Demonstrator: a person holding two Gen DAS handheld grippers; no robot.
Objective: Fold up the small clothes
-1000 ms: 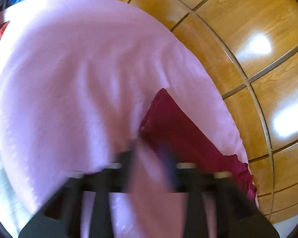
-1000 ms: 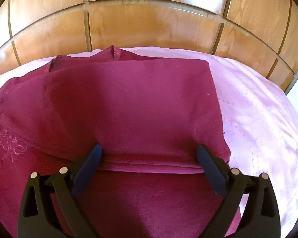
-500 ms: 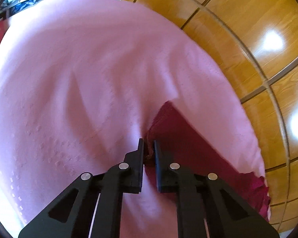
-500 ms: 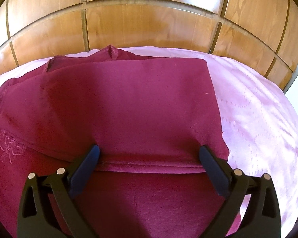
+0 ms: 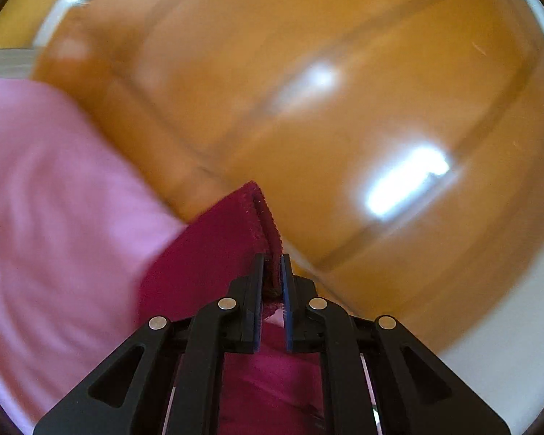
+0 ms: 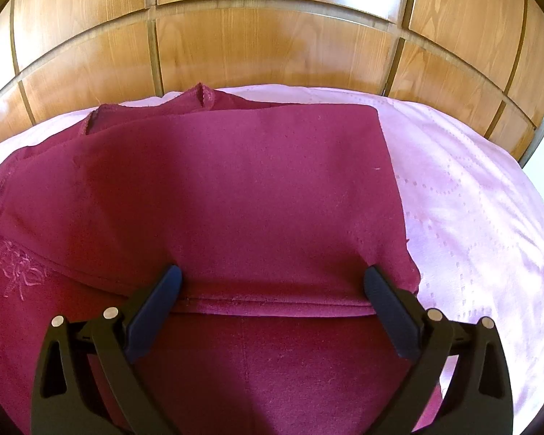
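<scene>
**Left tongs pinching garment corner; right tongs spread over fold**

The left gripper (image 5: pixel 272 275) is pinching a hemmed corner of the maroon garment (image 5: pixel 221 250), its fingers pressed together on the cloth. The pinched strip is standing up from the tongs, its corner pointing far and slightly left against the wooden panelling (image 5: pixel 344 108), which is blurring in this view. The rest of the cloth is trailing down and near, between the gripper's arms. The pink bedspread (image 5: pixel 54 199) is lying at left.

The right gripper (image 6: pixel 272 286) is sitting spread wide, fingers well apart, both tips resting at the near folded edge of the maroon garment (image 6: pixel 235 188). Here the garment is lying flat on the pink bedspread (image 6: pixel 471 217), folded over itself; the fold line is running left to right between the fingertips. Its long axis in this view is running left to right. A pink embroidered motif (image 6: pixel 18 272) is showing on the lower layer at near left. A small raised seam is poking up at the far edge, near the wooden panelling (image 6: pixel 272 36).
</scene>
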